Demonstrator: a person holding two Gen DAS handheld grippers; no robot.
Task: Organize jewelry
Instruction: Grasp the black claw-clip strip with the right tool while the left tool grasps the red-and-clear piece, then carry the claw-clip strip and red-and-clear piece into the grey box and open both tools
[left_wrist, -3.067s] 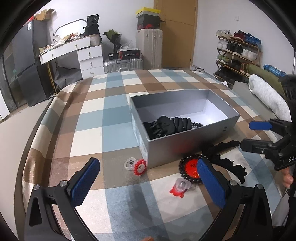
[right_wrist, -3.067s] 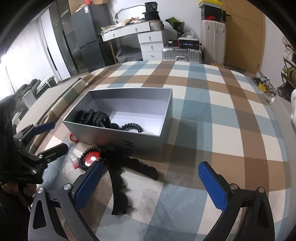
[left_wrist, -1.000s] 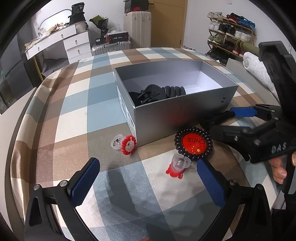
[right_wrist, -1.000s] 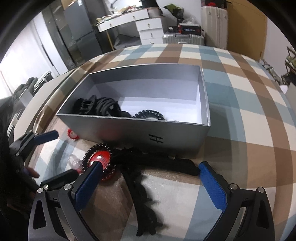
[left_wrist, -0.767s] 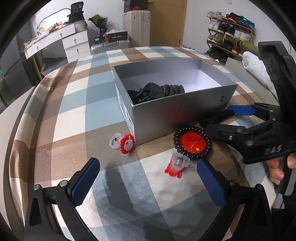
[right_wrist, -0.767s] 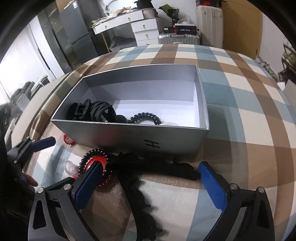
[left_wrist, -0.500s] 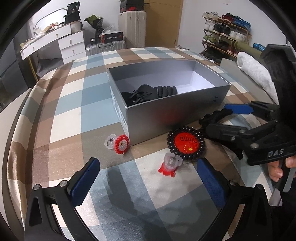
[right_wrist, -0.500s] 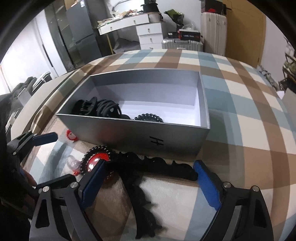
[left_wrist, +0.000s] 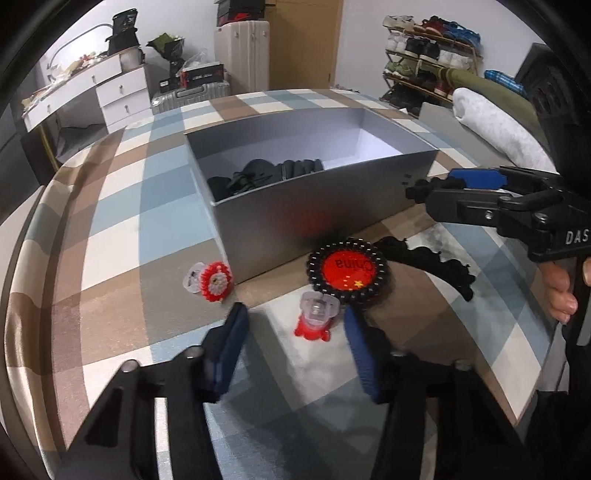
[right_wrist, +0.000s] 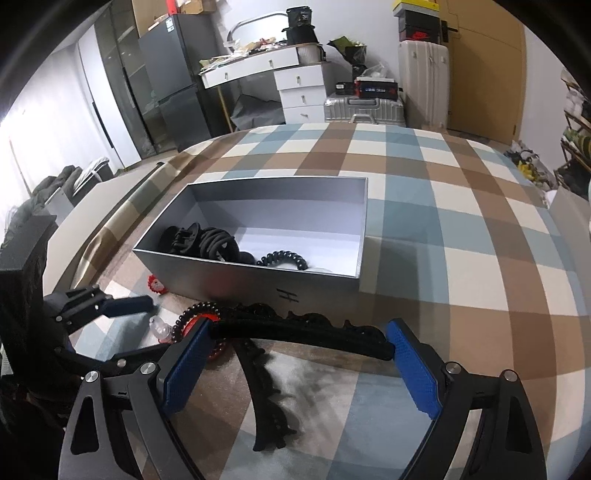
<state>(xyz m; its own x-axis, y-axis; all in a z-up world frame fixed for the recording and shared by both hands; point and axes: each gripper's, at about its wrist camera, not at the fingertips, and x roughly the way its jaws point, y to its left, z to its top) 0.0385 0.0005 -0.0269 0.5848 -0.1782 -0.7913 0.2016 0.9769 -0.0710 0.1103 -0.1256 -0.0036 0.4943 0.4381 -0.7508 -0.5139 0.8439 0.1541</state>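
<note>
Blue-padded, my left gripper (left_wrist: 295, 345) hangs low at centre frame, jaws narrowed around but not touching a small red-and-clear ring (left_wrist: 316, 320). My right gripper (right_wrist: 303, 363), jaws wide, straddles a black scalloped headband (right_wrist: 295, 332). Beyond, a beaded red badge (left_wrist: 347, 270) lies against the silver box (left_wrist: 314, 214) holding black hair clips (right_wrist: 199, 242).

The left gripper (left_wrist: 295, 332) stood open, its blue pads either side of a small red-and-clear ring (left_wrist: 314, 320) on the checked cloth (left_wrist: 110, 229). Just beyond lay a red China badge ringed by black beads (left_wrist: 347, 268), near the silver box (left_wrist: 314, 218). The right gripper (left_wrist: 436, 186) reached in from the right edge.
</note>
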